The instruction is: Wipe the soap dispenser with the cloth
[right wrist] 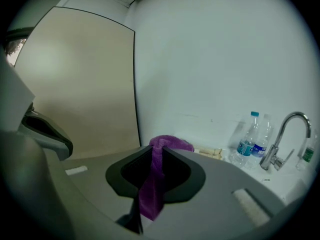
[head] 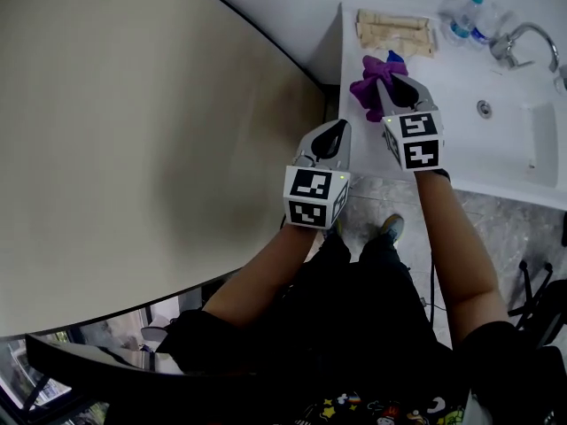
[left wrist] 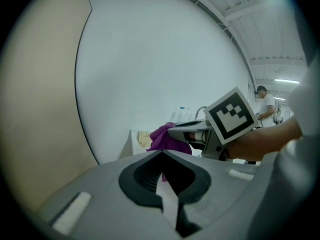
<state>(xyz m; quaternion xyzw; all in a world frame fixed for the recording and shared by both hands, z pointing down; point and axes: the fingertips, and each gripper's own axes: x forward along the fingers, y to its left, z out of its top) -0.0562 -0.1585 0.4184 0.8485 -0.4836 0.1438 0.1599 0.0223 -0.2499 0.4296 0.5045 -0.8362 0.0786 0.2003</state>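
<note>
Right tongs tight on cloth

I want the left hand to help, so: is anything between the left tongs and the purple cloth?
Nothing visible does. The left tongs, shut and empty, look straight at the purple cloth. The right tongs clamp it, and in the left gripper view they lie to the right of that line.

Beige panel filled frame's left; white wall at top centre; white desk w/ basin upper right; grey marbled floor below it.
</note>
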